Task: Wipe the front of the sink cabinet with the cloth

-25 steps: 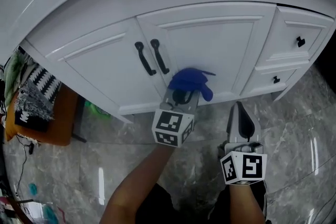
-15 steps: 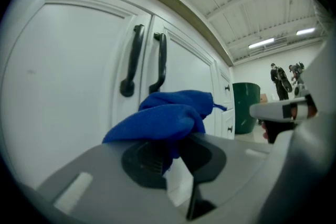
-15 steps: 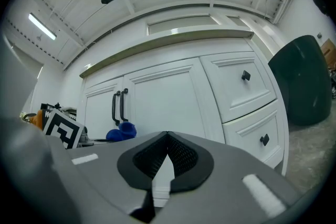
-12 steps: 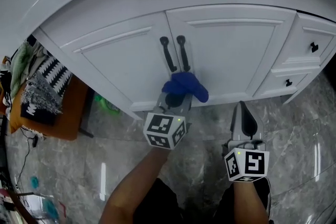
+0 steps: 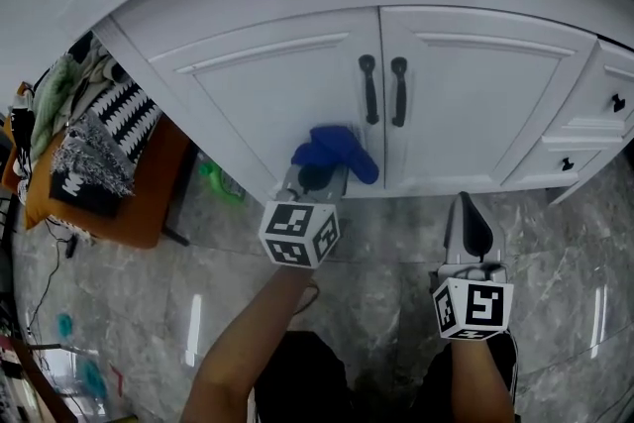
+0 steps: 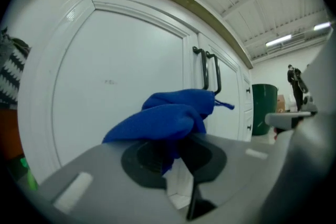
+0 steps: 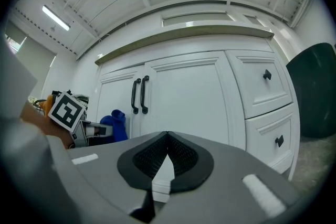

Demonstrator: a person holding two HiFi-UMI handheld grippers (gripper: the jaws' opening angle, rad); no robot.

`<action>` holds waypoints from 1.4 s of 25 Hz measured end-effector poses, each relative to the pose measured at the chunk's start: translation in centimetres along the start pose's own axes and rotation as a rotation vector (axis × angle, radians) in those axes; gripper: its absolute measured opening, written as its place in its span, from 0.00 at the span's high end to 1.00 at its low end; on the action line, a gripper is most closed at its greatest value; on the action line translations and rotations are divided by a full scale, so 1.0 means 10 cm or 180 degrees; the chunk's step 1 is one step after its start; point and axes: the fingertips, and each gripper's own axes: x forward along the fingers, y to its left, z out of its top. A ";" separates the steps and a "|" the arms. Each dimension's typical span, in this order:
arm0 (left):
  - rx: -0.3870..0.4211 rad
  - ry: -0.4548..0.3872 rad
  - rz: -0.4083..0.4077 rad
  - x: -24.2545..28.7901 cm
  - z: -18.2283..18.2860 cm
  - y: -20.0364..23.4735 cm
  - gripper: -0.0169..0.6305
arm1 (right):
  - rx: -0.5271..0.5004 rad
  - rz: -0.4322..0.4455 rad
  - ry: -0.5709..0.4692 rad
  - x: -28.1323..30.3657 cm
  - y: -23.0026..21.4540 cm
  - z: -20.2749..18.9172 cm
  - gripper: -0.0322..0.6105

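Note:
A white sink cabinet (image 5: 267, 84) with two doors and two black handles (image 5: 369, 88) fills the top of the head view. My left gripper (image 5: 315, 175) is shut on a blue cloth (image 5: 332, 152), which presses against the lower part of the left door (image 6: 115, 86) near the centre seam. The cloth (image 6: 170, 115) bunches over the jaws in the left gripper view. My right gripper (image 5: 469, 225) hangs shut and empty below the right door (image 7: 184, 97), away from the cabinet. The cloth (image 7: 115, 126) and the left gripper's marker cube (image 7: 65, 110) show at the left in the right gripper view.
Small drawers (image 5: 604, 109) with black knobs sit right of the doors. An orange seat with patterned fabrics (image 5: 94, 158) stands left of the cabinet. A green item (image 5: 213, 178) lies under the cabinet's left edge. The floor is grey marble (image 5: 396, 263). A dark green bin (image 7: 315, 92) stands at the right.
The left gripper and cloth have slid leftward along the cabinet front, from under the right door past the handles onto the left door. The right gripper stays low and shut.

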 end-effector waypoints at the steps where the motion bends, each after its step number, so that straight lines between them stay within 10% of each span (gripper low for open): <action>1: 0.0042 0.0013 -0.0002 -0.02 0.00 0.05 0.88 | -0.0021 0.0013 0.0001 0.00 0.02 -0.01 0.95; 25: 0.0279 0.0248 0.0591 -0.65 0.05 1.26 0.88 | -0.0417 0.0214 0.0093 0.05 0.36 -0.13 0.95; 35: 0.0405 -0.0134 0.0694 -0.75 0.71 1.29 0.88 | -0.0378 0.0202 0.0103 0.05 0.29 -0.14 0.95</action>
